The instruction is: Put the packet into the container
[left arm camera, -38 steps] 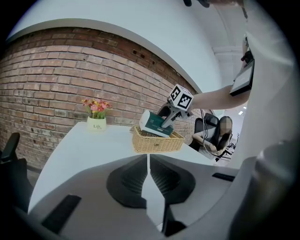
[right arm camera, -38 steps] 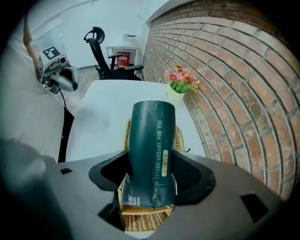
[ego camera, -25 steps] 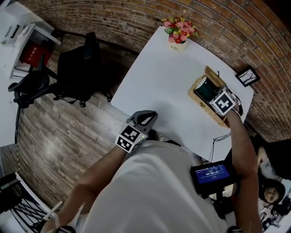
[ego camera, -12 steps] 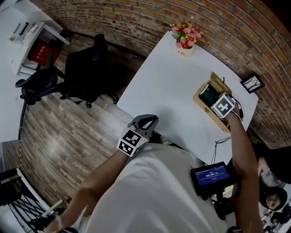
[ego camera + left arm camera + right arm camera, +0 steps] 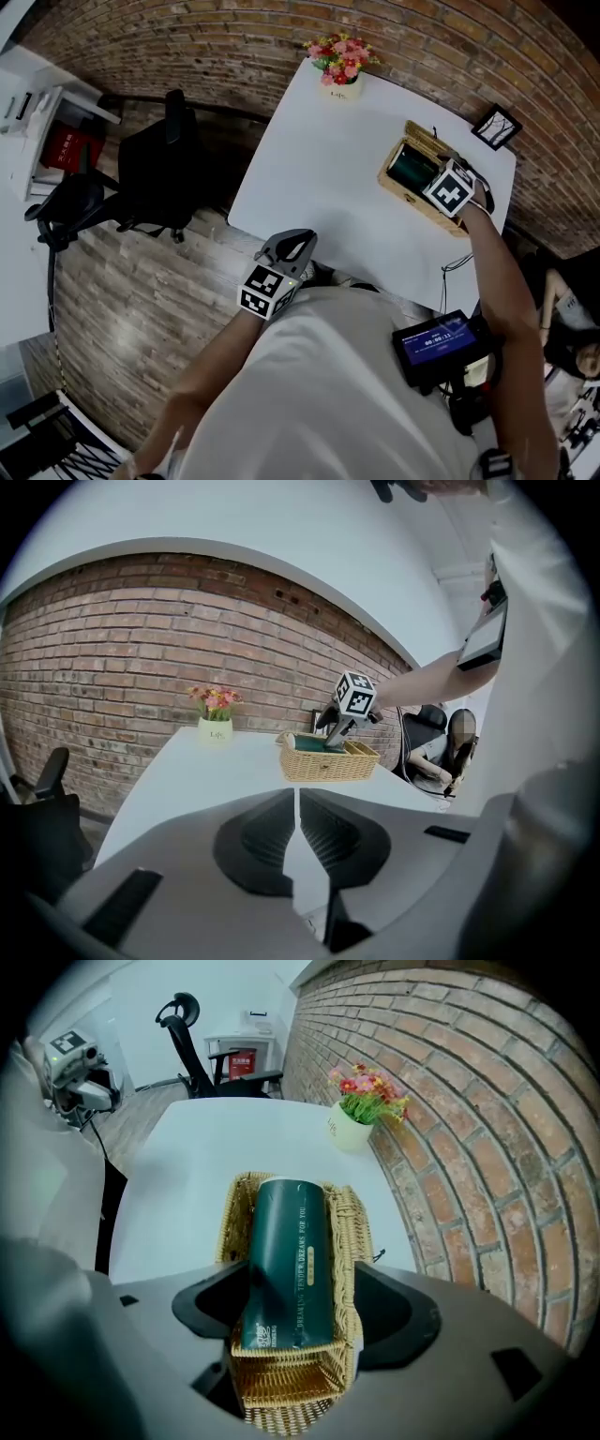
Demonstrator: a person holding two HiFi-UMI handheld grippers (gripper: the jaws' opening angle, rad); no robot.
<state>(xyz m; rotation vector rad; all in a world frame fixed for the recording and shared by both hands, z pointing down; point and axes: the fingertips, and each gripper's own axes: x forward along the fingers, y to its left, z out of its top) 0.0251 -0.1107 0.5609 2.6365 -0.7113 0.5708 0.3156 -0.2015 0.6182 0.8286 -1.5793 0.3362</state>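
Packet (image 5: 286,1260), dark green: lies lengthwise in the wicker basket (image 5: 281,1387), its far end propped on the far rim, near end down inside. Basket has a second, empty compartment nearer the camera. Basket sits at the far right of the white table (image 5: 319,159), well apart from the flowerpot (image 5: 339,66) at the far edge. Judgement: placement is essentially done; what is left is to confirm release and lift the right gripper (image 5: 302,1302) clear. Right jaws stand apart, straddling packet and basket; the left jaw is close against the packet side and the right jaw is outside the basket wall, so no clamp is apparent. Right arm is stretched far across the table, gripper pointing down over the basket. Left gripper (image 5: 298,832): jaws together, nothing between them, held low at the near table edge, arm bent close to the body.
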